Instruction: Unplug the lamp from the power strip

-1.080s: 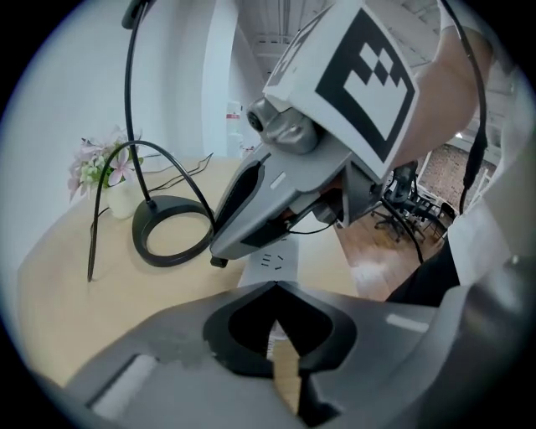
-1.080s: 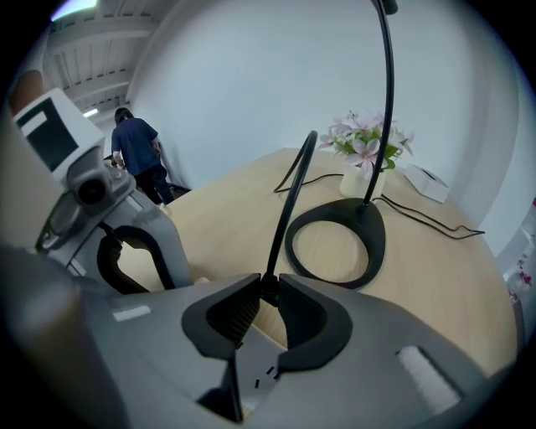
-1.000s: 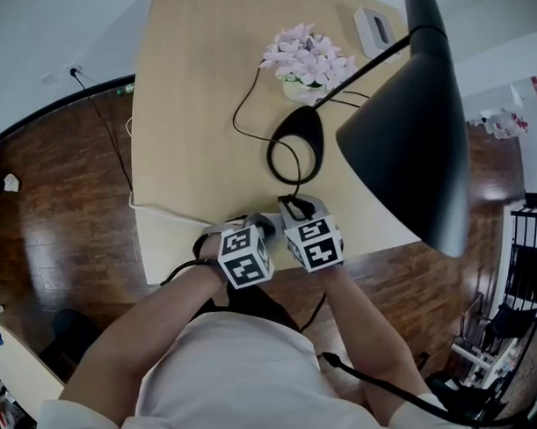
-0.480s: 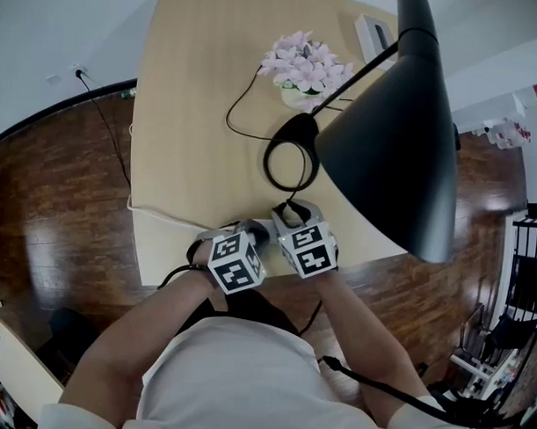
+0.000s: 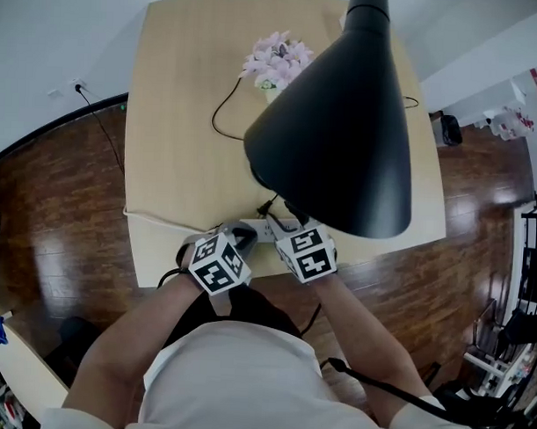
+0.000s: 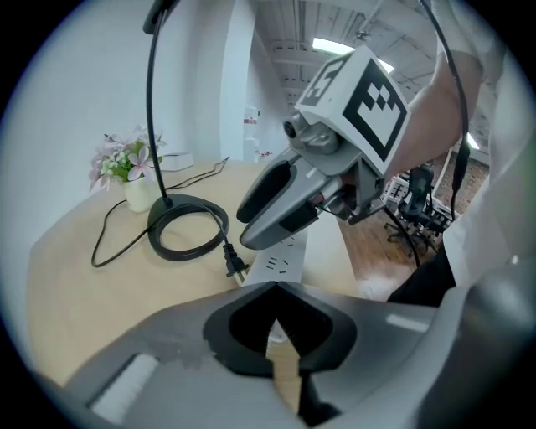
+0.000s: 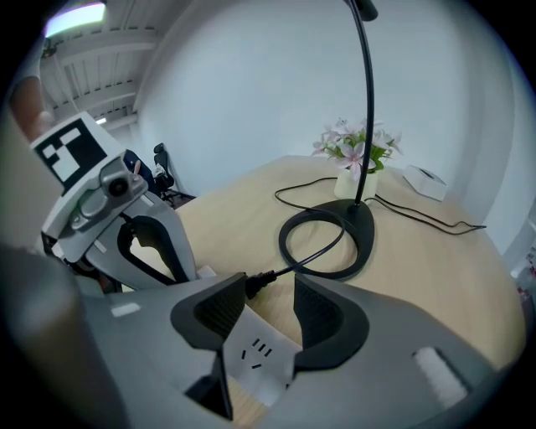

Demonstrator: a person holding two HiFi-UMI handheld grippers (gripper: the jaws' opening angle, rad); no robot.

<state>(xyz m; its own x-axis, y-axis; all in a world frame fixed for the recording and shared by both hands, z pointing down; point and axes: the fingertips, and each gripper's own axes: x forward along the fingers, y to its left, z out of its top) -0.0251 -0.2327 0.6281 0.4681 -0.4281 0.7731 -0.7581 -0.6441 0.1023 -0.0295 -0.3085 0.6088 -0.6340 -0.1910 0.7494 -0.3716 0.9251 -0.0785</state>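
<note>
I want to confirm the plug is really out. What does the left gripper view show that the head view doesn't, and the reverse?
Only the left gripper view: the lamp base with the looped cord, and the plug lying on the table, out of the sockets. In the head view the shade covers most of this.
Only the head view: the whole lamp shade from above, and the wood floor.
Both: the power strip and the flowers.

head view: shade (image 5: 333, 141) covers lamp base (image 6: 165, 205), pwr strip (image 5: 270, 229) partly

pink flowers (image 5: 276, 55), white box (image 7: 425, 178), wooden table (image 5: 179, 118)
</note>
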